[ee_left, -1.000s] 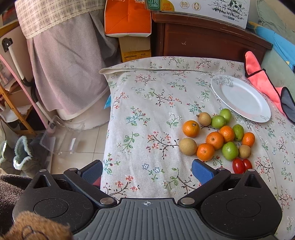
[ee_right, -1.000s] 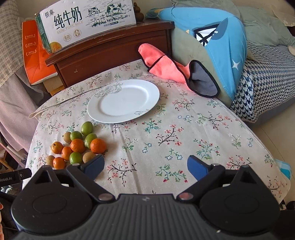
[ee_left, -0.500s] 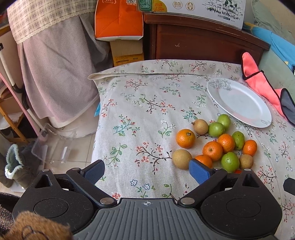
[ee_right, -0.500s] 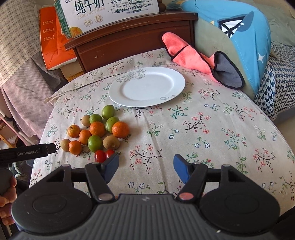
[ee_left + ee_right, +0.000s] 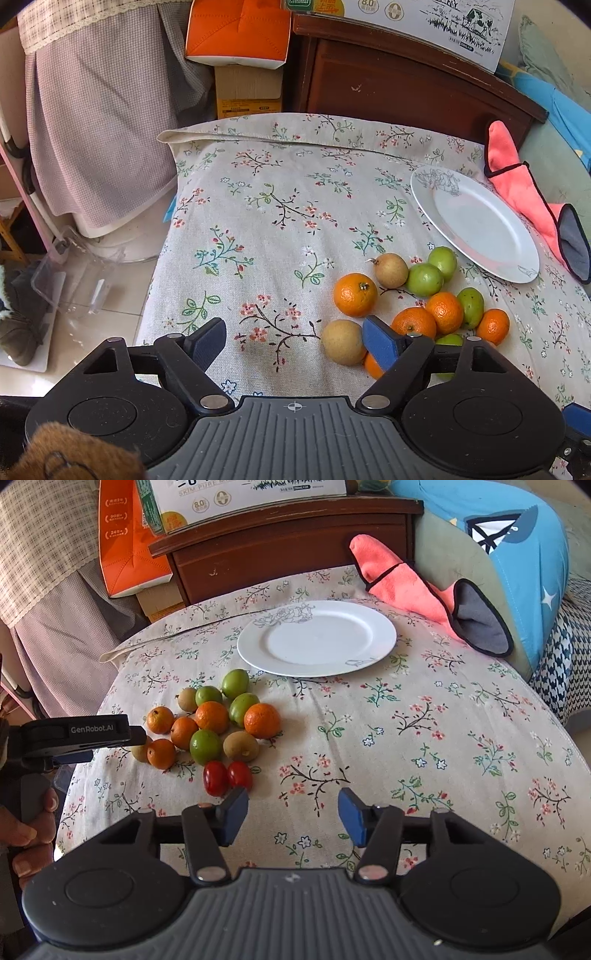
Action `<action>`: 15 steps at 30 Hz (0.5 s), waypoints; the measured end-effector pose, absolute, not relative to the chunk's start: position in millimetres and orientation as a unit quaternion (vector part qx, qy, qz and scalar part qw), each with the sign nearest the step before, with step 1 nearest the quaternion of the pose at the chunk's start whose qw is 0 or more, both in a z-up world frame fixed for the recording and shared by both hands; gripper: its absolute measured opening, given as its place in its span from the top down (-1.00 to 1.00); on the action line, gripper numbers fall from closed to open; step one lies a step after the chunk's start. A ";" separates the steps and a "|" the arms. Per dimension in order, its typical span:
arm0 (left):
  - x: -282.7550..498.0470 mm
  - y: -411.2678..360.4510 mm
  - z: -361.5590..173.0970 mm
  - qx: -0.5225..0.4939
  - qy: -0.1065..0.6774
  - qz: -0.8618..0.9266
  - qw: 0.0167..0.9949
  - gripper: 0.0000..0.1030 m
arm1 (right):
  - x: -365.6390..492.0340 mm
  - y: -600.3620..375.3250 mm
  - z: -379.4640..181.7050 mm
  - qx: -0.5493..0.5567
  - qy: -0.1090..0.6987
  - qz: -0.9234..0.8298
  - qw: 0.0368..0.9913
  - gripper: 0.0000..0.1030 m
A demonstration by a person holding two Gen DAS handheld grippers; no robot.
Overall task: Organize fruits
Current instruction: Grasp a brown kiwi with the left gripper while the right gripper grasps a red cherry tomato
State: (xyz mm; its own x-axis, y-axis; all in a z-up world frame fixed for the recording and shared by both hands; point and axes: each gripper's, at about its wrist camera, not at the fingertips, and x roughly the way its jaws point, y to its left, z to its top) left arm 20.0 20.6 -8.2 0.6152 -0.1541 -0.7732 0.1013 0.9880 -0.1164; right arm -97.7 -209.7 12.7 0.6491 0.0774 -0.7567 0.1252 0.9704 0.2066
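Both grippers are lowering toward the fruit pile point(image 5: 210, 731), which is now sitting closer in each wrist view than a second ago. The left gripper point(image 5: 295, 341) is narrowing its jaws; only cloth and the edge of a brown fruit point(image 5: 343, 341) are lying between the pads, nothing clamped. The right gripper point(image 5: 293, 814) is also closing, jaws apart, with bare tablecloth point(image 5: 424, 738) between them; the two tomatoes point(image 5: 227, 777) are sitting just ahead of its left pad.

Reading: the approach is under way and no fruit is being held yet. The plate point(image 5: 376, 642) is lying empty just beyond the pile, probably the destination.

Count, right wrist view:
- oranges: five
- green fruits: four
- brown fruits: three, one partly hidden behind the other gripper's body
- red tomatoes: two
- plate: one

All fruit is resting on the cloth in one cluster, most pieces touching.
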 end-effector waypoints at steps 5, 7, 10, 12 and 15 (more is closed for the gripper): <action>16.9 15.8 -10.4 -0.033 0.422 -0.092 0.901 -0.29 | -96.0 -205.3 9.1 0.118 0.424 -0.007 0.898 -0.02; 14.2 15.1 -10.5 -0.032 0.417 -0.096 0.903 -0.24 | -95.5 -204.3 7.5 0.117 0.426 -0.007 0.897 -0.02; 13.9 18.5 -10.0 -0.044 0.419 -0.097 0.902 -0.15 | -94.9 -204.7 6.7 0.121 0.427 -0.008 0.896 -0.02; 12.5 20.3 -8.8 -0.049 0.418 -0.098 0.902 -0.08 | -94.3 -204.8 6.8 0.121 0.428 -0.009 0.896 -0.02; 10.1 18.3 -9.4 -0.044 0.414 -0.104 0.903 -0.05 | -93.5 -204.8 6.2 0.122 0.429 -0.010 0.895 -0.02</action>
